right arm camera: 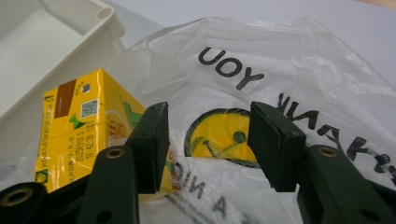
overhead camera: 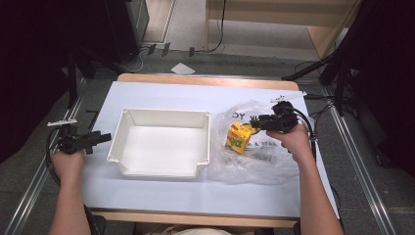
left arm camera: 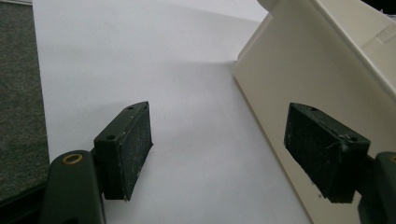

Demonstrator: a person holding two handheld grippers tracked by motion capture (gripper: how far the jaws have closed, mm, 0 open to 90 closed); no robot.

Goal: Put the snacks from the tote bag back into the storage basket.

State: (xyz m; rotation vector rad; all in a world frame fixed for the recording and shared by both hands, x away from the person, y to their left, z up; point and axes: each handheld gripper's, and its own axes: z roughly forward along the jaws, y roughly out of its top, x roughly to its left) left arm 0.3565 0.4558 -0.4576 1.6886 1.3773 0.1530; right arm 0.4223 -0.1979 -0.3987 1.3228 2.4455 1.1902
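A yellow drink carton (overhead camera: 239,138) (right arm camera: 79,130) lies on a clear plastic bag (overhead camera: 252,147) (right arm camera: 299,84) printed with black letters and a yellow face, right of a white tub (overhead camera: 161,142). My right gripper (overhead camera: 255,125) (right arm camera: 208,144) hovers just over the bag beside the carton, jaws open with only the bag's print showing between them. My left gripper (overhead camera: 102,138) (left arm camera: 233,154) is at the table's left, open and empty, pointing at the tub's outer left wall (left arm camera: 317,79).
The white table cover (overhead camera: 161,191) has free room in front of the tub. Dark stands and cables (overhead camera: 337,83) flank the table's right; the table's left edge (left arm camera: 39,93) drops to grey carpet.
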